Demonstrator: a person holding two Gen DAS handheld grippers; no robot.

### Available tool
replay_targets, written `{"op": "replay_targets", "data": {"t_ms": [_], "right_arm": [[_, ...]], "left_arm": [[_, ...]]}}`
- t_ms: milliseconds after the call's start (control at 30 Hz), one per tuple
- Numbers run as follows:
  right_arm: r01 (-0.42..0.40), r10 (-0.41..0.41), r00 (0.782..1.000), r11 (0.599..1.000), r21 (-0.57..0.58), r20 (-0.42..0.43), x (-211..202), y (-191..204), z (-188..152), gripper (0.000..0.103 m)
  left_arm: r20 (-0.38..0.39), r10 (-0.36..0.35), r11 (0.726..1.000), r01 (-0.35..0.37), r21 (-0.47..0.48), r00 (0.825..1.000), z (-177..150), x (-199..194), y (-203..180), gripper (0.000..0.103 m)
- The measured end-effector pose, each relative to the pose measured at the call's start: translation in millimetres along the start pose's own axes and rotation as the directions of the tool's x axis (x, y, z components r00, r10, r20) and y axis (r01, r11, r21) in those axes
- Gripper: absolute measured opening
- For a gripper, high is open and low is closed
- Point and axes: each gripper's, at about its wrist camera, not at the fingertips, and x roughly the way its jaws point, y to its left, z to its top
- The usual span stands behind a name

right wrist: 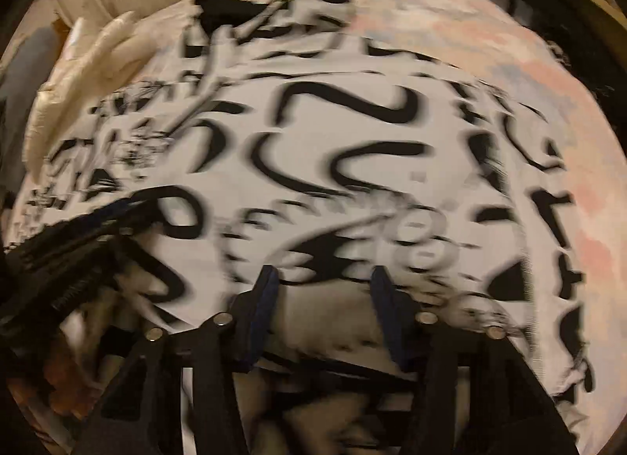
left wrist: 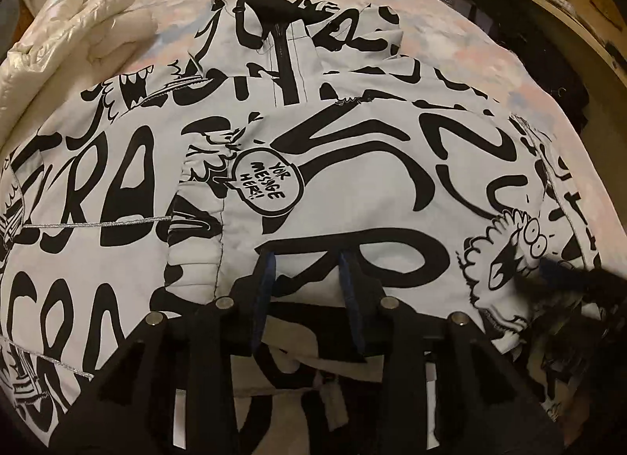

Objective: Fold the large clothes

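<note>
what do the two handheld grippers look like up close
Both are matte black, angular linkage frames with round silver pivot bolts. The left gripper and right gripper each carry two narrow fingers faced with dark blue pads. No cables, markings or sleeves are visible.

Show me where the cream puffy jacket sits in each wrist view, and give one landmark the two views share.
Left wrist view: the cream puffy jacket lies at the upper left, on the bed beside the black-and-white printed jacket.
Right wrist view: the cream jacket is again at the upper left, blurred.
Shared landmark: the printed jacket's black collar, near the top of both views.
</note>
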Motion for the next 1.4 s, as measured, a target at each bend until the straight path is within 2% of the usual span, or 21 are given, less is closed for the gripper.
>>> {"op": "replay_targets", "data": {"t_ms": [33, 67, 133, 167, 200, 267, 400, 567, 667, 733, 767, 900, 1067, 1200, 1400], "right_arm": [[0.107, -0.107, 0.994, 0.994, 0.027, 0.012, -5, -19, -5, 0.043], [0.150, -0.152, 0.988, 0.987, 0.053, 0.019, -6, -36, -10, 0.043], [0.064, -0.067, 0.998, 0.989, 0.135, 0.016, -10, -73, -20, 0.006], [0.041, -0.044, 0.999, 0.985, 0.167, 0.015, -13, -85, -22, 0.000], [0.018, -0.022, 1.000, 0.983, 0.185, 0.019, -14, -91, -24, 0.000], [0.111, -0.118, 0.993, 0.977, 0.184, 0.025, -21, -93, -24, 0.000], [0.118, -0.124, 0.992, 0.977, 0.180, 0.022, -23, -93, -26, 0.000], [0.055, -0.065, 0.997, 0.973, 0.225, 0.037, -28, -92, -32, 0.019], [0.042, -0.056, 0.997, 0.972, 0.229, 0.055, -41, -83, -34, 0.031], [0.022, -0.042, 0.996, 0.973, 0.229, 0.080, -57, -79, -36, 0.046], [0.016, -0.038, 0.995, 0.973, 0.228, 0.091, -65, -77, -37, 0.049], [-0.016, -0.014, 0.991, 0.977, 0.215, 0.135, -104, -62, -44, 0.050], [-0.045, 0.012, 0.983, 0.982, 0.182, 0.182, -152, -35, -56, 0.051], [-0.055, 0.020, 0.973, 0.987, 0.150, 0.230, -185, -14, -72, 0.065], [-0.084, 0.056, 0.958, 0.993, 0.088, 0.281, -229, 25, -103, 0.067]], "left_arm": [[-0.001, -0.009, 1.000, 0.009, -0.010, 1.000, 0, -1, 2, 0.032], [-0.005, -0.024, 0.999, 0.024, -0.026, 1.000, 0, -2, 5, 0.032], [-0.009, -0.055, 0.997, 0.055, -0.050, 0.998, 0, -2, 11, 0.032], [-0.007, -0.071, 0.996, 0.070, -0.058, 0.997, -1, -2, 13, 0.032], [-0.005, -0.071, 0.996, 0.071, -0.061, 0.997, -1, -3, 14, 0.032], [-0.002, -0.067, 0.996, 0.067, -0.062, 0.998, -3, -3, 15, 0.032], [-0.001, -0.065, 0.996, 0.065, -0.067, 0.998, -2, -4, 17, 0.032], [0.014, -0.037, 0.997, 0.038, -0.064, 0.999, -4, -19, 14, 0.032], [0.030, -0.038, 0.998, 0.040, -0.056, 0.999, -6, -34, 12, 0.033], [0.047, -0.033, 0.998, 0.035, -0.047, 0.998, -8, -46, 10, 0.037], [0.054, -0.029, 0.999, 0.031, -0.045, 0.998, -9, -51, 9, 0.040], [0.090, -0.023, 0.999, 0.027, -0.041, 0.996, -16, -81, 9, 0.047], [0.130, -0.006, 0.999, 0.011, -0.036, 0.991, -32, -125, 12, 0.048], [0.145, 0.007, 0.998, 0.002, -0.064, 0.989, -48, -159, 23, 0.048], [0.171, 0.047, 0.994, -0.029, -0.104, 0.984, -80, -210, 51, 0.048]]}}
